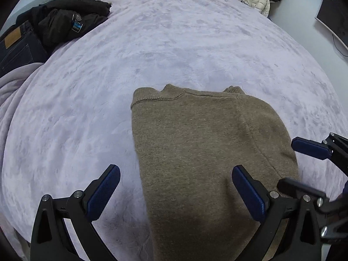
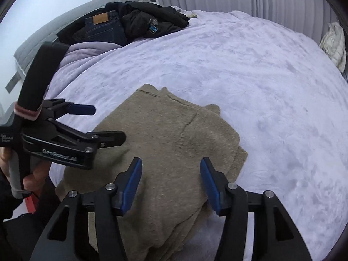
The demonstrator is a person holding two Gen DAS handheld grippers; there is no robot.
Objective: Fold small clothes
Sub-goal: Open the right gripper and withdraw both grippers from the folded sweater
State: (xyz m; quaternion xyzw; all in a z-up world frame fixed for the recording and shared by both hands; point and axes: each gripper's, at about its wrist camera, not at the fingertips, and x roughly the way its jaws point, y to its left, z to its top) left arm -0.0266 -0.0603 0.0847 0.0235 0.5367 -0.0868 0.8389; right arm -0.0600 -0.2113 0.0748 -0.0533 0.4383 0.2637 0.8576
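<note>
Both my left gripper (image 1: 176, 192) and right gripper (image 2: 171, 181) hang wide open, empty, above the brown sweater (image 1: 206, 152), which looks folded, probably just let go to settle on the lilac blanket (image 1: 174, 43).

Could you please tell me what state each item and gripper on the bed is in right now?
Brown sweater: folded, lying flat on the blanket.
Left gripper: open, holding nothing.
Right gripper: open, above the sweater, holding nothing.
Black jacket: crumpled, unfolded.
Jeans: lying beside the jacket.
Lilac blanket: spread over the bed.
</note>
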